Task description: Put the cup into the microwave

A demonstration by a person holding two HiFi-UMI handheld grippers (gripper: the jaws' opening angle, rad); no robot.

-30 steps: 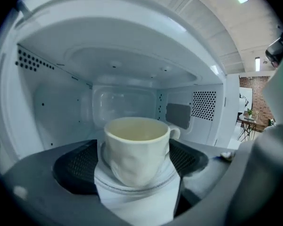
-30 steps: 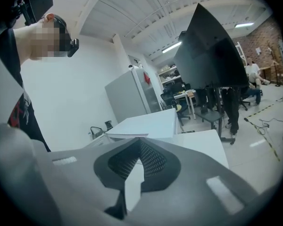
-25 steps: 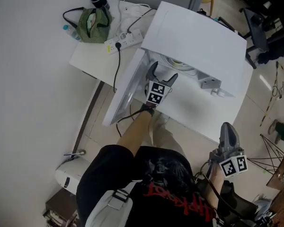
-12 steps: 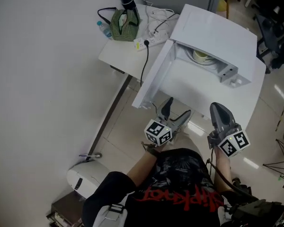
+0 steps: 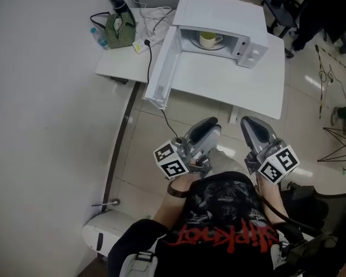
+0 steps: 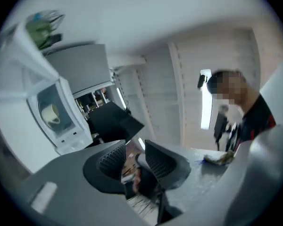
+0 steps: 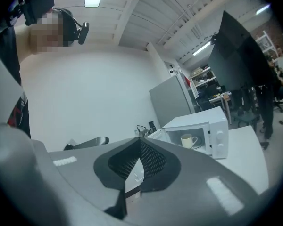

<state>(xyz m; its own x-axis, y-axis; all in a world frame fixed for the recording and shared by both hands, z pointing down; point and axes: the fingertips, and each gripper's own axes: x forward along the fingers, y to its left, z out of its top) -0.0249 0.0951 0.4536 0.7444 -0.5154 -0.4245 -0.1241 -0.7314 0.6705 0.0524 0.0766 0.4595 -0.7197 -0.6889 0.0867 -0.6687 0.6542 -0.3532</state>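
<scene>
white on white: cup (image 5: 207,38) already inside the microwave (image 5: 219,16)

over to the far edge of the table (image 5: 236,85) now, looking straight into that open microwave. spotting the cup in the middle of the cavity, parked on the glass turntable (image 5: 218,46), clear of every wall. looks set there to ride the turntable without clipping anything. stands upright, long axis vertical, mouth to the ceiling. points its handle toward the control-panel side, away from the door (image 5: 161,68). leaves that door swung wide toward the table's left edge, probably to keep the way in clear.

down past the near edge now. finding the left gripper (image 5: 210,126) and the right gripper (image 5: 248,123) side by side, close to the person's torso, well apart from the microwave and aimed roughly toward it. on the left, has just been closing its jaws, down to a narrow gap, with nothing between them. on the right, pads pressed together at the tips, carrying nothing either. reads as hands off, with no carrying left to do.

judging from all this: placing done, only the door perhaps left to shut.

quick glance at the far left corner of the table: green bag (image 5: 118,26), black bottle (image 5: 116,0) and power strip (image 5: 141,44), all well out of the way.
</scene>
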